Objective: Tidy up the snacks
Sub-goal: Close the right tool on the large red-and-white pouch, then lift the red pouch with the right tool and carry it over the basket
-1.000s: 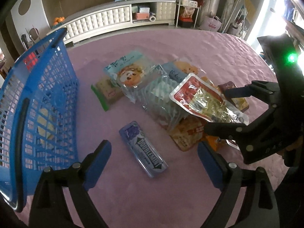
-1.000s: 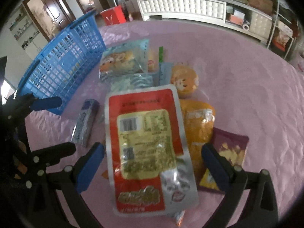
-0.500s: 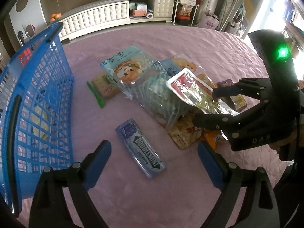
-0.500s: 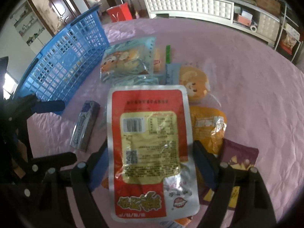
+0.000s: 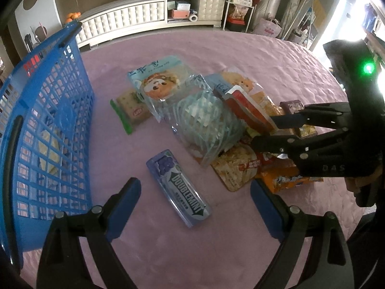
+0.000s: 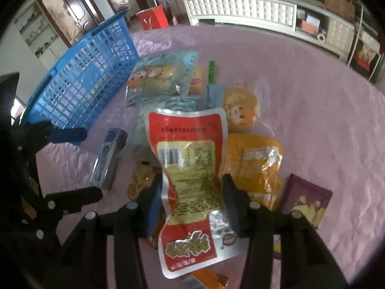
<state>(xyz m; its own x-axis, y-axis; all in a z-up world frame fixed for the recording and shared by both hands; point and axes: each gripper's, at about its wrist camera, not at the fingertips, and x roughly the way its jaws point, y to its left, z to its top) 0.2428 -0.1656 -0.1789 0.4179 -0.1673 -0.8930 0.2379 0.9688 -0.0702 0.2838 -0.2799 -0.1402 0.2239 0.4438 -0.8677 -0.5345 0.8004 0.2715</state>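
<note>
My right gripper (image 6: 191, 187) has a red and yellow snack pouch (image 6: 187, 149) between its pads. Its jaws are closing, and the pouch buckles and narrows where they press its two sides. In the left wrist view the same pouch (image 5: 247, 110) stands tilted on edge in the right gripper (image 5: 267, 132), above the snack pile. My left gripper (image 5: 195, 192) is open, low over a purple Doublemint gum pack (image 5: 178, 187) that lies flat on the pink cloth. The pads do not touch the gum. A blue mesh basket (image 5: 48, 120) stands at the left.
The pile holds a bear-print bun packet (image 5: 158, 84), a clear striped bag (image 5: 207, 120), a green-edged cracker pack (image 5: 130, 110), an orange pouch (image 6: 255, 163) and a purple packet (image 6: 305, 202). A white cabinet (image 5: 134, 16) stands beyond the table.
The right gripper's jaws have drawn in from wide apart onto the red pouch, which has crumpled and tipped up on edge. The left gripper and the gum pack have stayed put.
</note>
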